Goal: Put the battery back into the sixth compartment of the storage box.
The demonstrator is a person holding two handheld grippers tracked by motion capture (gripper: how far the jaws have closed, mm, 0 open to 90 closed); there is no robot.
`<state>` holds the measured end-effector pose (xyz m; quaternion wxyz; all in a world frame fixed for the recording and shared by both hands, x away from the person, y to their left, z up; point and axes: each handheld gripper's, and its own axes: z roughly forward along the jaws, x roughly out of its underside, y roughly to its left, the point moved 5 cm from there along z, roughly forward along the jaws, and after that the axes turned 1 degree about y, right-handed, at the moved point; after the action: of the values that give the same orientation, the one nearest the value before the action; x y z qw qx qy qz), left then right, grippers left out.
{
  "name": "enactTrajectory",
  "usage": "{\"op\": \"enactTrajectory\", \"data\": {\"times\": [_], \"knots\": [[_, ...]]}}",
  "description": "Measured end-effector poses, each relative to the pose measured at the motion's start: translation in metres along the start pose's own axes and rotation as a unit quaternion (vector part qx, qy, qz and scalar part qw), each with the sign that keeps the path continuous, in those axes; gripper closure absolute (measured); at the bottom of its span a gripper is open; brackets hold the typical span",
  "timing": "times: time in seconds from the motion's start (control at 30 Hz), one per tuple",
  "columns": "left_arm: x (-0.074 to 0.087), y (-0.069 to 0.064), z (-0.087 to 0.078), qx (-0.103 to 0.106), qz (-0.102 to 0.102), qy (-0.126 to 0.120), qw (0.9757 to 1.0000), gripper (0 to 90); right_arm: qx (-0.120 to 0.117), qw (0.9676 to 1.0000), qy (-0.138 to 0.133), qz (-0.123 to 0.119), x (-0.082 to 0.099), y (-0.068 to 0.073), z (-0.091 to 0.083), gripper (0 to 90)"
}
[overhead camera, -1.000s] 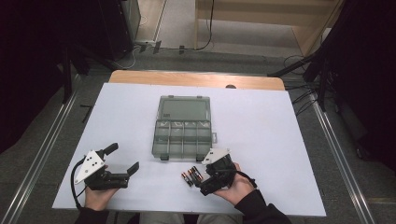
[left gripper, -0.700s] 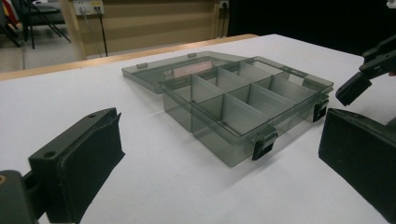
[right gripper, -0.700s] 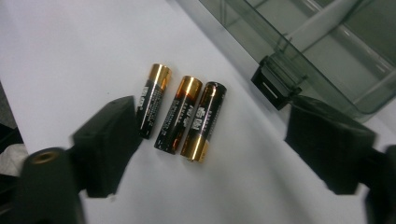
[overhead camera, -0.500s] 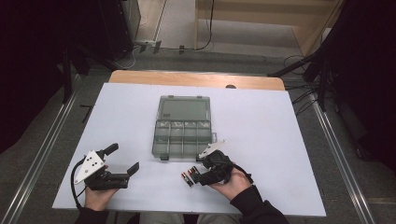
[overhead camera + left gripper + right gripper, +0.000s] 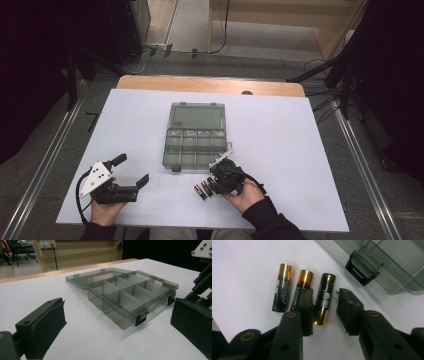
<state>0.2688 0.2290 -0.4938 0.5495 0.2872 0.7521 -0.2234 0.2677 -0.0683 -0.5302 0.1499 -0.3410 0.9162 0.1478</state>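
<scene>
Fingers [image 5: 305,308] of right gripper [image 5: 325,306] straddle rightmost battery [image 5: 325,293], not clamped.

The high camera sits above my side of the counter [image 5: 300,130] and looks forward and down over all of it. My left gripper's camera rides low, facing the open compartment box [image 5: 130,295] across the counter from nearby. My right gripper's camera looks down from very close at three batteries [image 5: 303,290], sharing the box's latch corner with both other views.
</scene>
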Motion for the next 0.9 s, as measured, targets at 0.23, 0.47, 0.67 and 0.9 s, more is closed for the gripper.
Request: {"op": "enactTrajectory", "data": {"times": [0.23,0.47,0.67,0.9], "knots": [[0.000,0.000,0.000,0.000,0.002,0.001,1.0000,0.0,0.000,0.9998,0.006,0.017,-0.001,-0.002,-0.001,77.4],[0.000,0.000,0.000,0.000,0.002,0.002,1.0000,0.0,-0.007,0.9997,0.012,0.019,0.000,-0.003,-0.002,77.9],[0.000,0.000,0.000,0.000,0.001,0.001,1.0000,0.0,-0.014,0.9996,0.006,0.024,0.000,-0.004,-0.005,78.0],[0.000,0.000,0.000,0.001,0.001,0.002,1.0000,0.0,-0.020,0.9995,-0.010,0.021,-0.006,-0.002,-0.013,78.0]]}}
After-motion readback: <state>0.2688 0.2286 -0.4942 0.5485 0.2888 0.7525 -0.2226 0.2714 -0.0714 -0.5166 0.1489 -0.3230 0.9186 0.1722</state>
